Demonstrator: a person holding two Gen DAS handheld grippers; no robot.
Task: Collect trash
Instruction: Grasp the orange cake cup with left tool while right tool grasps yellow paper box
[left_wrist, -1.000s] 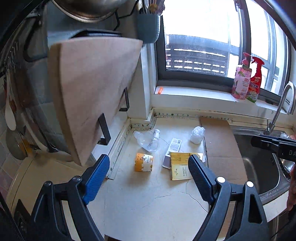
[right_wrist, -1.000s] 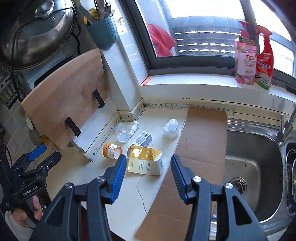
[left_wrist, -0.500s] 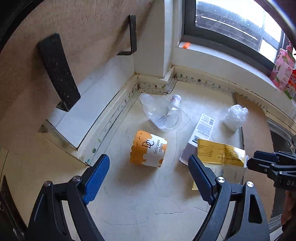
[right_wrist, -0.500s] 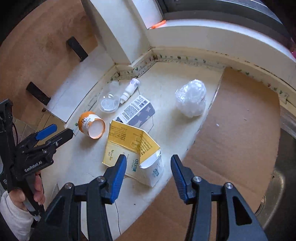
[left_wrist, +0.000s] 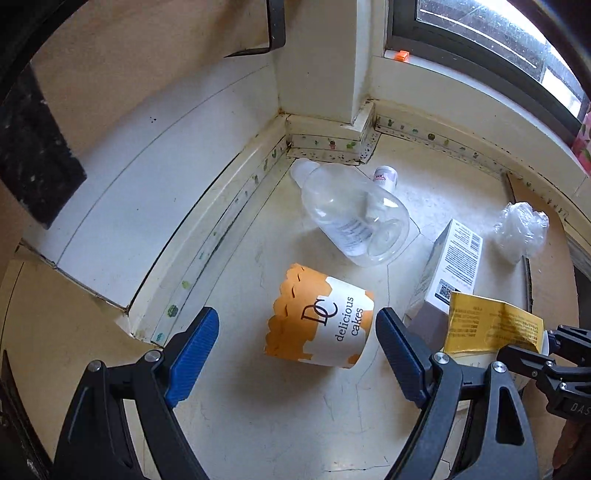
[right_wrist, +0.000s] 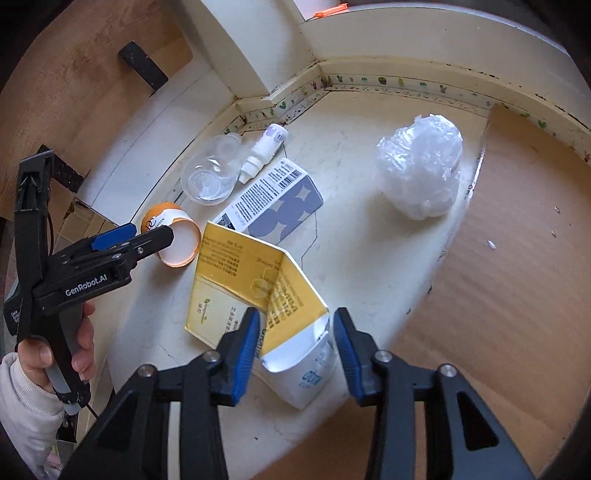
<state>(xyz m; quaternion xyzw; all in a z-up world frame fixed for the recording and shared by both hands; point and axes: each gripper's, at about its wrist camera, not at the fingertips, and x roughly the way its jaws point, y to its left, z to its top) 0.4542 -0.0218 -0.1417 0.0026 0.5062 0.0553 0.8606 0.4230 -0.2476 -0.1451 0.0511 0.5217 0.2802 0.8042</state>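
Yellow carton (right_wrist: 258, 291) lies beside the paper cup (left_wrist: 321, 325); the right gripper (right_wrist: 293, 341) is closing around its torn end, and should bite squarely. The left gripper (left_wrist: 295, 350) stands spread, straddling the cup.

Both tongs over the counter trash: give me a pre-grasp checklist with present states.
1. Left tongs straddle the orange cake cup: ok, open wide, pads clear.
2. Right tongs around the yellow carton: ok, jaws closing on its torn end.
3. Right pads pressing the carton: cannot tell.
4. Cup free of the clear bottle: ok, apart.
5. Barcode box clear of the carton: not ok, carton overlaps it.
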